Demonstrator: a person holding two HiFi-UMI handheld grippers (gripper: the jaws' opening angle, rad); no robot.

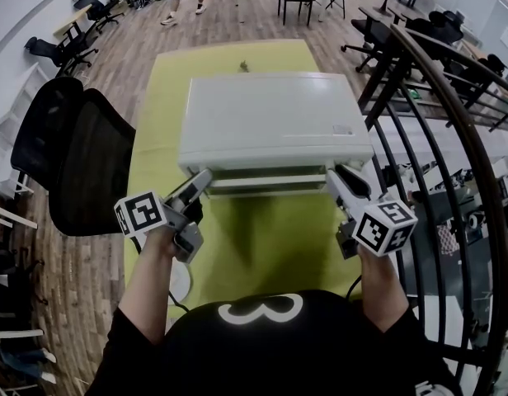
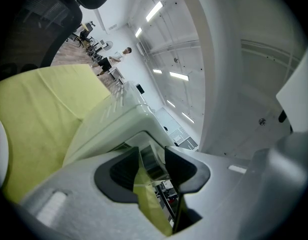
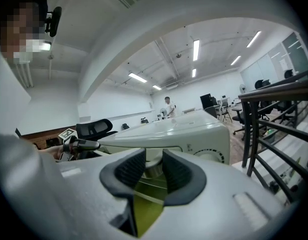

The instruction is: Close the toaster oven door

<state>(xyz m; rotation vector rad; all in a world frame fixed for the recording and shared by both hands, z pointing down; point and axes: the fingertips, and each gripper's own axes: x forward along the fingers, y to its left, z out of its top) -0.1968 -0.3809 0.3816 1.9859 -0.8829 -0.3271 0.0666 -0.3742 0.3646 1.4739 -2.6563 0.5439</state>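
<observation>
Yellow-green tabletop (image 1: 237,64) fills the middle of an open office, with a black office chair (image 1: 81,155) on our left and a dark railing (image 1: 452,122) on our right. On it the white toaster oven (image 1: 270,118) faces us. Its door (image 1: 237,174) looks raised to the front or nearly so, though from above we cannot tell whether it has seated.

We have one gripper at each end of the door handle (image 1: 266,183). Our left gripper (image 1: 200,180) has its jaws parted around the bar, the pads not pinching it. Our right gripper (image 1: 336,176) seems clamped on the bar's other end, which sits snug between its pads.

To finish well, we judge that we should push level and evenly toward the oven, letting the handle follow the hinge's arc rather than forcing it. We would let go with the right only once the door sits flush. Pushing from one end alone could skew the door or slide the oven along the tabletop.
</observation>
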